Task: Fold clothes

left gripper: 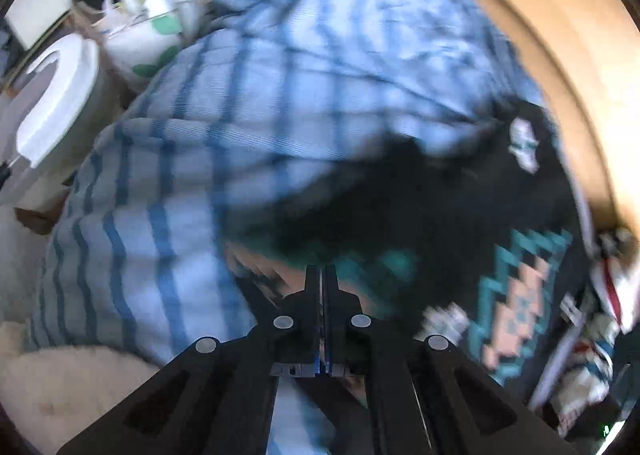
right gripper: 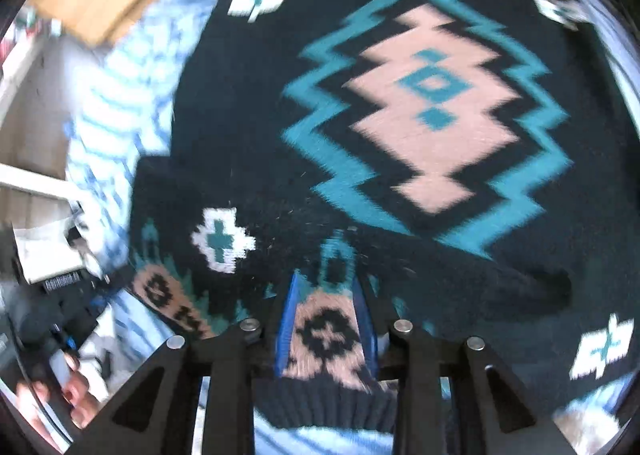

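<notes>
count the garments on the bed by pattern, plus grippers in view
Dark patterned sweater: 1
Blue plaid cloth: 1, whether it is a garment or bedding I cannot tell
Left gripper: 1
Right gripper: 1
Total: 4

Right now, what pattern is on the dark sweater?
Teal zigzag diamonds with pink centres and small white crosses on the dark knit sweater; the right wrist view shows it best.

Dark patterned sweater fills the view, its ribbed hem between the parted fingers.
</notes>
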Demonstrator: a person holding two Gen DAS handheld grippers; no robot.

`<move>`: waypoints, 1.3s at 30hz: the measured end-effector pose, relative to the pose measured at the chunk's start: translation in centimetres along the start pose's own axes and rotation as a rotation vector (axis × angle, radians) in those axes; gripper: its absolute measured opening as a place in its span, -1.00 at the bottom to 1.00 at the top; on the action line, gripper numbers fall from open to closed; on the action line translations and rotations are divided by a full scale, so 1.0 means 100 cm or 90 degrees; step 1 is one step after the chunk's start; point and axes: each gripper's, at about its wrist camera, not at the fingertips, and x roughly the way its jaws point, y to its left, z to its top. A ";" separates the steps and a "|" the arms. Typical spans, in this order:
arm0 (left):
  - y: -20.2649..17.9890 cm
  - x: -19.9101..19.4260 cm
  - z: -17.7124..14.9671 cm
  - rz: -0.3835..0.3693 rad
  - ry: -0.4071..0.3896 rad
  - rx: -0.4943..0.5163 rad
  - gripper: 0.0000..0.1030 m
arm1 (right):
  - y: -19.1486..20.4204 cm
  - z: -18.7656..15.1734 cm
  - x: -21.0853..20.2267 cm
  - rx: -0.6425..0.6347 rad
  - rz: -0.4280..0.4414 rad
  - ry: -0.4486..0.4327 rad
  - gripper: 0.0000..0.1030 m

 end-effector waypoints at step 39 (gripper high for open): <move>-0.154 0.050 -0.151 -0.027 0.201 0.246 0.63 | -0.208 -0.051 -0.110 0.231 0.017 -0.031 0.22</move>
